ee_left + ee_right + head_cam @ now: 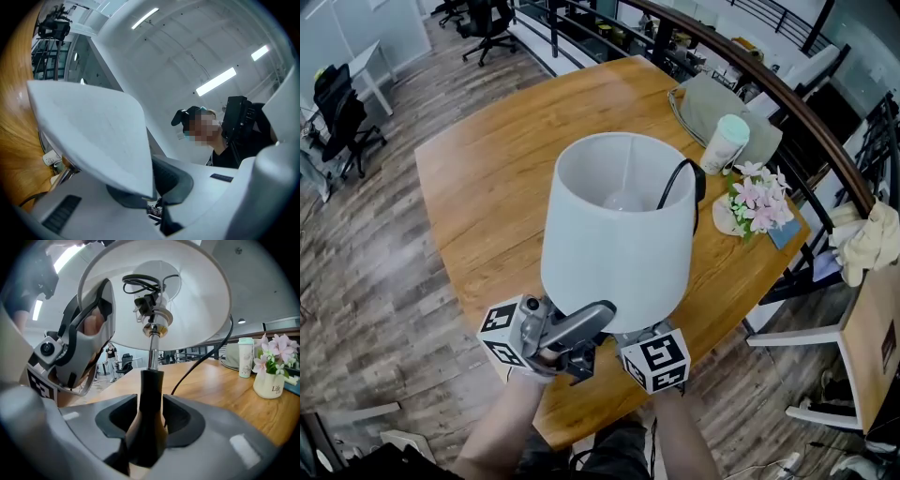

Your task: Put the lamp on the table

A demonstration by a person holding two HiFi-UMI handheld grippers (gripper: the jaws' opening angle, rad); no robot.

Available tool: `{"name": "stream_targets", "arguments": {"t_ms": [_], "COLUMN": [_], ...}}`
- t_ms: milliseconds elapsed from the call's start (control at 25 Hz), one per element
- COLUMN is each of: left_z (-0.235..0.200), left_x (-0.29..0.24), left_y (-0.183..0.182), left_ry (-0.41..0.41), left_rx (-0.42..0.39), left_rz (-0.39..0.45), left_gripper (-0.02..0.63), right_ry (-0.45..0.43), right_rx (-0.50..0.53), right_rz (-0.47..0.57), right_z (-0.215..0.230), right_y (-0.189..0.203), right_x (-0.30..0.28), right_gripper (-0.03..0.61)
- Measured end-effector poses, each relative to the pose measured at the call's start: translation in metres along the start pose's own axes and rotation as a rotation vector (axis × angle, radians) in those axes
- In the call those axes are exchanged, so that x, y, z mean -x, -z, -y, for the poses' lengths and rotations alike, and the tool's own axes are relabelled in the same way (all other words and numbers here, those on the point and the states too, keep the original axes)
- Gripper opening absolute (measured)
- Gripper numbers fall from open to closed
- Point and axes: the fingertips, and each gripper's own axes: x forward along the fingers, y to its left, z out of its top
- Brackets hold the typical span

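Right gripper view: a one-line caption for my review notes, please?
Right claw open around the lamp stem, shade overhead; table and flowers behind.

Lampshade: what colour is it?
The lampshade is plain white; the head view shows it best.

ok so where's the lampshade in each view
head view: the lampshade is in the centre, seen from above with its open top showing.
left gripper view: lampshade fills the left as a white sheet, rim running down to bottom centre.
right gripper view: lampshade is at upper centre, seen from underneath.
shared landmark: the wooden table.
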Motion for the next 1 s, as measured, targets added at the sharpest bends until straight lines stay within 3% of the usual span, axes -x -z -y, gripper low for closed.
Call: {"name": "stream_targets", "arguments": {"t_ms": [480, 800, 1000], "left_z": [0.022, 0.028, 0.032], "left_x": [0.008, 0.009, 0.012], "left_y": [0.028, 0.038, 0.044], "left_ry": [-0.015, -0.026, -0.031], "left_rx": [-0.057, -0.083, -0.091], "left_rz": [-0.031, -0.040, -0.045], "left_gripper": [0.002, 0.002, 0.002], "right_ry": [0.056, 0.046, 0.029], "right_rx": [-0.043, -0.026, -0.012], "right_rz": [0.009, 0.014, 0.012], "right_z": [-0.005, -0.011, -0.016], "right_y": [0.005, 0.003, 0.003], "right_x": [0.026, 0.042, 0.051], "right_gripper": [0.112, 0.011, 0.008]}}
